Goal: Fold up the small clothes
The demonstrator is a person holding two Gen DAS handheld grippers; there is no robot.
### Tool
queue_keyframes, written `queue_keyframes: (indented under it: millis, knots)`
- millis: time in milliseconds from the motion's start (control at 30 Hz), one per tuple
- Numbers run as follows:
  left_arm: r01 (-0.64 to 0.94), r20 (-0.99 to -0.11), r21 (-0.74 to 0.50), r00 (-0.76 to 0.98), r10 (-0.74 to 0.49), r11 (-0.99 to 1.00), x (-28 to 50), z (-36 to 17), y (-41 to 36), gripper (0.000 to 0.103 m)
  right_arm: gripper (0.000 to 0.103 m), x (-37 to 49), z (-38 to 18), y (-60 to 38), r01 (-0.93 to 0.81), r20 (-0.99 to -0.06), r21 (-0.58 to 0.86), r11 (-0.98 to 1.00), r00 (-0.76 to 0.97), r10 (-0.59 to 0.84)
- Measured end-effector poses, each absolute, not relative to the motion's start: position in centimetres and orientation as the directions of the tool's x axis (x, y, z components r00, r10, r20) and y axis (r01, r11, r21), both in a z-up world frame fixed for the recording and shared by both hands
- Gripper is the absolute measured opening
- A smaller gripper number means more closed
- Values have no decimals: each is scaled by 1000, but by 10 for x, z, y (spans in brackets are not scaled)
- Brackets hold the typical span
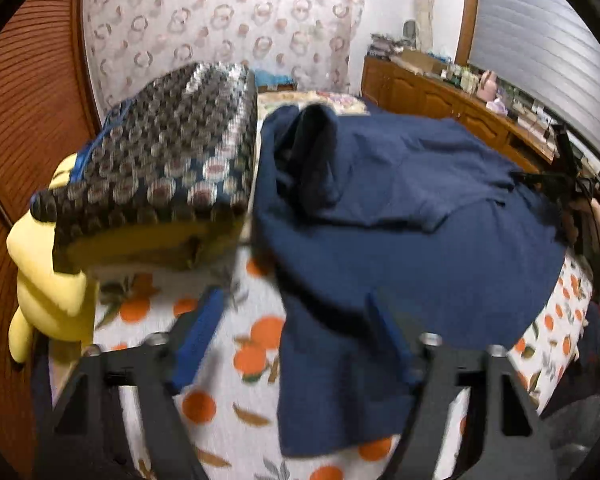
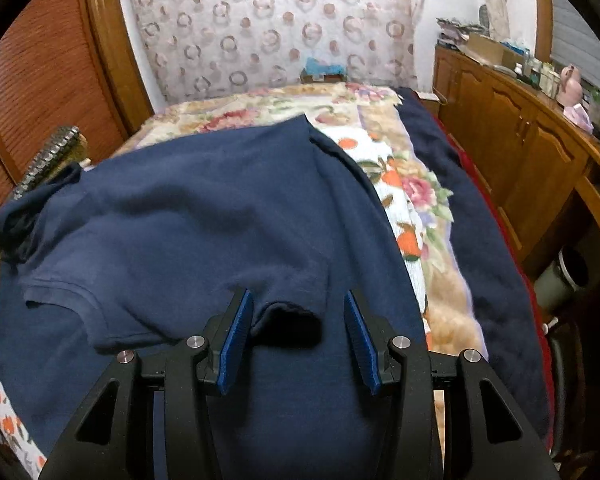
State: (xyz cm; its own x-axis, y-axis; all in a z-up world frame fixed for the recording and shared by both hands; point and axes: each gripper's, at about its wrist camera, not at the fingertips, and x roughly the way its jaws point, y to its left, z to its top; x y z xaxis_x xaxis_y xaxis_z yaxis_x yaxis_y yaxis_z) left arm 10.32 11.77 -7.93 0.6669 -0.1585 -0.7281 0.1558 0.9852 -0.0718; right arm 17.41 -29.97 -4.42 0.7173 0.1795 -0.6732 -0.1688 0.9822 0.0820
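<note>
A navy blue short-sleeved shirt (image 1: 400,208) lies spread on the bed, with one part folded over itself; it also fills the right wrist view (image 2: 204,216). My left gripper (image 1: 296,312) is open above the shirt's near left corner, its right finger over the cloth. My right gripper (image 2: 296,308) is open just above a folded sleeve edge (image 2: 288,312), holding nothing. The right gripper also shows at the far right of the left wrist view (image 1: 568,188), too small to read.
The bed has an orange-print sheet (image 1: 228,360) and a floral blanket (image 2: 412,184). A patterned cushion (image 1: 172,148) on a yellow pillow (image 1: 48,292) sits left of the shirt. A dark blanket (image 2: 476,216) lies along the bed's right side, by a wooden cabinet (image 2: 520,152).
</note>
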Motion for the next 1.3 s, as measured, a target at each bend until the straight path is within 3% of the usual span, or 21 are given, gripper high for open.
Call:
queue_keyframes:
  millis: [167, 333, 400, 433, 467, 1033, 1100, 1167, 1200, 1267, 1300]
  knots:
    - [147, -767, -62, 626, -141, 987, 91, -97, 118, 40, 50, 169, -43, -290, -149, -668, 56, 987, 729, 148]
    - [149, -774, -76, 614, -152, 986, 80, -106, 120, 34, 51, 168, -42, -283, -148, -672, 26, 989, 729, 127]
    - [151, -775, -94, 609, -167, 984, 79, -106, 122, 22, 51, 165, -49, -278, -146, -674, 4, 989, 730, 111]
    - [158, -776, -102, 605, -178, 982, 77, -106, 122, 7, 51, 162, -52, -278, -147, -674, -2, 989, 731, 107]
    - [168, -775, -102, 605, -184, 981, 74, -106, 121, 4, 52, 163, -53, -278, -147, -674, -5, 989, 731, 105]
    - [117, -746, -90, 650, -144, 989, 48, -81, 130, 4, 53, 162, -58, -285, -154, -676, 3, 988, 728, 115]
    - [116, -738, -70, 663, -130, 991, 53, -76, 126, 12, 53, 162, -57, -285, -154, -676, 3, 988, 728, 115]
    - [133, -722, -79, 675, -149, 988, 60, -71, 121, 44, 53, 162, -57, -285, -154, -676, 4, 988, 728, 116]
    - [145, -716, -90, 678, -165, 985, 63, -69, 118, 49, 53, 162, -58, -285, -153, -676, 4, 988, 728, 116]
    - [157, -707, -93, 685, -176, 983, 74, -65, 110, 71, 53, 162, -58, -285, -153, -676, 3, 988, 728, 115]
    - [160, -701, -89, 692, -176, 983, 78, -64, 105, 75, 53, 162, -58, -285, -153, -676, 5, 988, 728, 116]
